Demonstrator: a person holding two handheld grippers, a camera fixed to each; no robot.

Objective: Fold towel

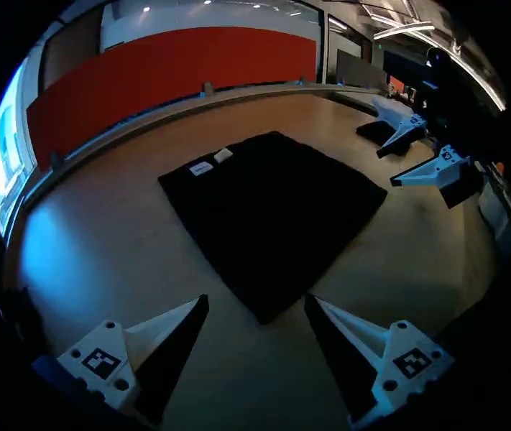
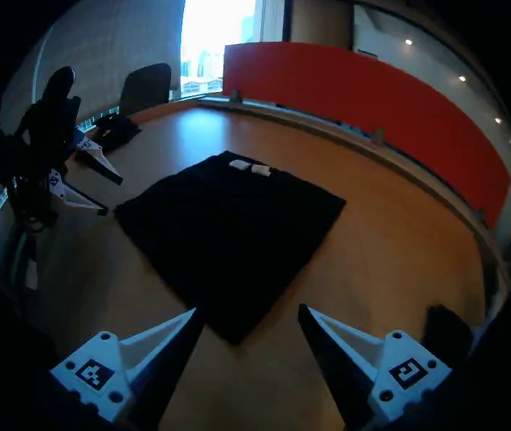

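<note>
The left gripper (image 1: 256, 297) hangs with fingers spread and empty, just short of the near corner of the towel (image 1: 269, 208). The black towel lies flat on the table (image 1: 97, 244), with two white tags (image 1: 212, 161) at its far corner. The right gripper (image 1: 385, 169), right of the towel, is likewise released and holds nothing. The right gripper view adds a chair (image 2: 144, 86) and a window (image 2: 212, 43) beyond the towel. Both views show a red panel (image 2: 370, 93) farther back.

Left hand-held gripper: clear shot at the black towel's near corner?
Probably yes. The left hand-held gripper is open; the black towel has its near corner flat on the wooden table just ahead of the fingertips, nothing between.
</note>
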